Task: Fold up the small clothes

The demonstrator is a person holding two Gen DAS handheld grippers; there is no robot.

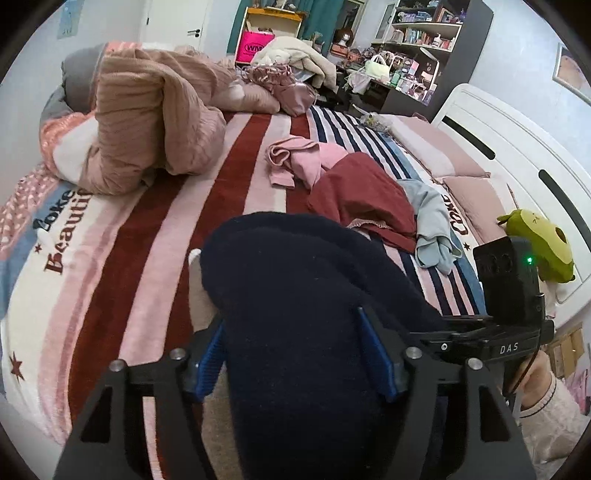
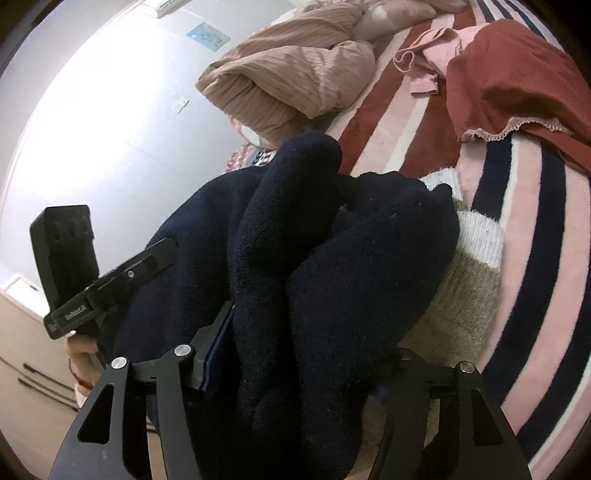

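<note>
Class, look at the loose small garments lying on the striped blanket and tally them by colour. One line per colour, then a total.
Navy fleece garment, between the grippers: 1
Pink cotton garment: 1
Dark red lace-trimmed garment: 1
Pale blue garment: 1
Total: 4

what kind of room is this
Most likely a bedroom in a home: a bed under a striped blanket with a white headboard, loose clothes such as a dark red garment lying on it, and cluttered shelves over a desk at the far wall.

hidden: right tongs [image 2: 295, 369] far pad, behind navy garment [image 2: 354, 266] | shelf items [image 1: 413, 70]: too small
</note>
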